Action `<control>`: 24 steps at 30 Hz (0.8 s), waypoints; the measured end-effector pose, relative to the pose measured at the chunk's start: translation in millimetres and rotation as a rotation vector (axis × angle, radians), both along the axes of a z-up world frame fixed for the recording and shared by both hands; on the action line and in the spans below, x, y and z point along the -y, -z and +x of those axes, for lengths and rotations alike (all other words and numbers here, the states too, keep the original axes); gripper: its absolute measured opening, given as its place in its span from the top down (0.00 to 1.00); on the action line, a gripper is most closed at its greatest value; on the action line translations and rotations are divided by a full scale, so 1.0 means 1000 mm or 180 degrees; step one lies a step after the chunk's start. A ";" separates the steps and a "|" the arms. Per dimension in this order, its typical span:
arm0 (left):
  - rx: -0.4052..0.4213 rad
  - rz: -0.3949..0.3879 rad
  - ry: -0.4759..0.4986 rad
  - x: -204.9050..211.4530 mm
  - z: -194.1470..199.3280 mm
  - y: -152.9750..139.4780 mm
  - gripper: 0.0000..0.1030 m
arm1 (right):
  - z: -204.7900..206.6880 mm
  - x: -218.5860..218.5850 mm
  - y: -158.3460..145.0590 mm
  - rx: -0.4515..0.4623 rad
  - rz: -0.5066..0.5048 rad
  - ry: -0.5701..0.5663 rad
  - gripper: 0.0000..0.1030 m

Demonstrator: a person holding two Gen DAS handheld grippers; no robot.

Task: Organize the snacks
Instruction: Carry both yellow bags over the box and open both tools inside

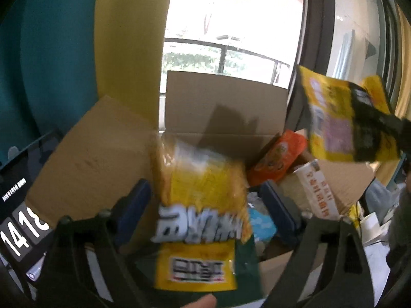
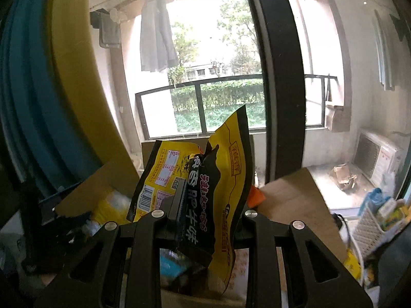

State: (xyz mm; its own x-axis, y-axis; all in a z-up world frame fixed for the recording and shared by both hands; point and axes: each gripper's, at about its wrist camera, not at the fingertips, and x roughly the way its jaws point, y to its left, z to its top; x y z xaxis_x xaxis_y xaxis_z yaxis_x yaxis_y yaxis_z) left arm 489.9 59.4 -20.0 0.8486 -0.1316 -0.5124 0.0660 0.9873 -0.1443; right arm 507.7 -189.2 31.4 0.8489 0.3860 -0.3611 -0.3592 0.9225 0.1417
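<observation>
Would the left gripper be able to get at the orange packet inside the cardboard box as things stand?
Probably not yet. The left gripper stands open, but a yellow snack bag fills the gap between its fingers. The orange packet lies ahead to the right in the cardboard box, otherwise uncovered.

- Both views are backlit by daylight from the window (image 1: 231, 25), which is blown out.
- A shadow is cast on the cardboard flap (image 1: 226, 102).
- The yellow packet (image 1: 203, 192) is motion-blurred.
- Edges are bent by fisheye distortion.
</observation>
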 end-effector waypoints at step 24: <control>0.0230 -0.0147 -0.0086 -0.007 -0.025 -0.030 0.12 | -0.006 -0.027 0.020 -0.0358 -0.0281 -0.0206 0.24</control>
State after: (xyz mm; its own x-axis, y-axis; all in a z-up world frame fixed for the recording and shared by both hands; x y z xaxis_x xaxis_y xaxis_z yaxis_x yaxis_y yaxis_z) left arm 464.7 66.0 9.6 0.8867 -0.1302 -0.4437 0.0512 0.9813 -0.1857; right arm 501.4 -162.2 11.5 0.7756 0.4012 -0.4874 -0.4048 0.9085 0.1037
